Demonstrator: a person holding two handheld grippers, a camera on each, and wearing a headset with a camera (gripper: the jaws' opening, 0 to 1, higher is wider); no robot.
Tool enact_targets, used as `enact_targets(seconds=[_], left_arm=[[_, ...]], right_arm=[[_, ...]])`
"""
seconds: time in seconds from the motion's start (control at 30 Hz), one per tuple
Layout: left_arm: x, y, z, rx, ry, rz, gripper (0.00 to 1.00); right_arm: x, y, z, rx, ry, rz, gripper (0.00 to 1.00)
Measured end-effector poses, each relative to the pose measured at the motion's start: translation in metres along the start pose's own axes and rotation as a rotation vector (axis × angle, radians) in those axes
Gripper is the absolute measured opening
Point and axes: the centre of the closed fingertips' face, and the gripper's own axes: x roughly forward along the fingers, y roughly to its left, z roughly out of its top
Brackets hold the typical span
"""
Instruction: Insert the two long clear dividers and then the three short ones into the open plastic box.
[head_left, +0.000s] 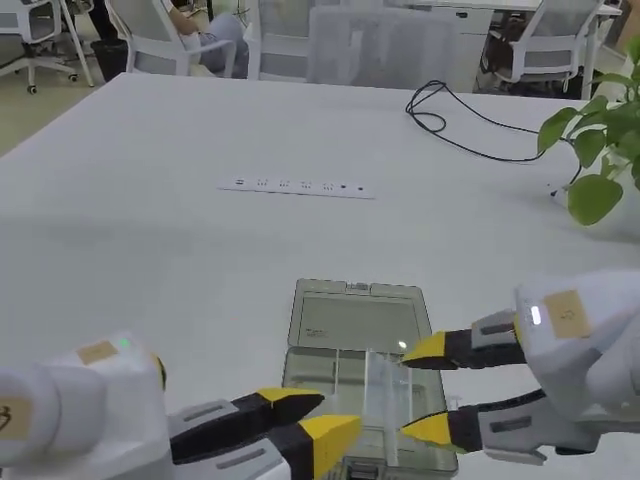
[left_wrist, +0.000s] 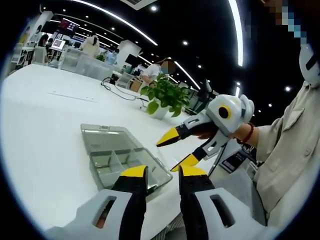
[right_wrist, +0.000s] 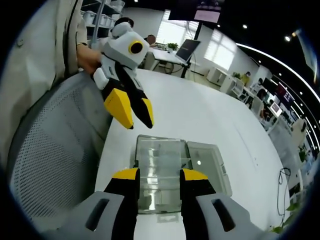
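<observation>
I see the open plastic box at 6 o'clock on the desk, with its lid lying flat on the far side and clear dividers standing inside. My left gripper hovers at its 8 o'clock, jaws parted and empty. My right gripper, at 3 o'clock, gapes wide and holds nothing.

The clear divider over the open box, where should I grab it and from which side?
Probably grip the clear divider across its narrow width, near mid-length, coming from the right, where the right claw is open beside it. It runs lengthwise along the box, so its ends sit far apart while its long edges fit between the jaws. Being see-through, its exact edges are hard to judge.
</observation>
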Motion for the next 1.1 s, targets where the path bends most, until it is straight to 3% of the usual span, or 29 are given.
enact_targets(seconds=[0.4, 0.57, 0.73, 0.83, 1.0, 1.1], left_arm=[[0.002, -0.003, -0.001, -0.059, -0.005, -0.012, 0.08], [0.001, 0.001, -0.003, -0.079, 0.007, 0.010, 0.01], [0.000, 0.006, -0.002, -0.150, -0.004, 0.048, 0.00], [0.000, 0.011, -0.003, -0.253, 0.006, 0.086, 0.00], [0.000, 0.013, 0.002, -0.359, -0.008, 0.098, 0.00], [-0.002, 0.014, 0.003, -0.366, -0.007, 0.105, 0.00]], right_arm=[[0.009, 0.006, 0.024, -0.030, -0.062, 0.005, 0.32], [0.011, 0.006, 0.030, -0.043, -0.070, -0.005, 0.32], [0.012, 0.004, 0.032, -0.046, -0.066, -0.018, 0.32], [0.015, 0.002, 0.032, -0.062, -0.054, -0.035, 0.32], [0.014, -0.001, 0.033, -0.059, -0.053, -0.057, 0.32], [0.014, -0.003, 0.036, -0.060, -0.057, -0.068, 0.33]])
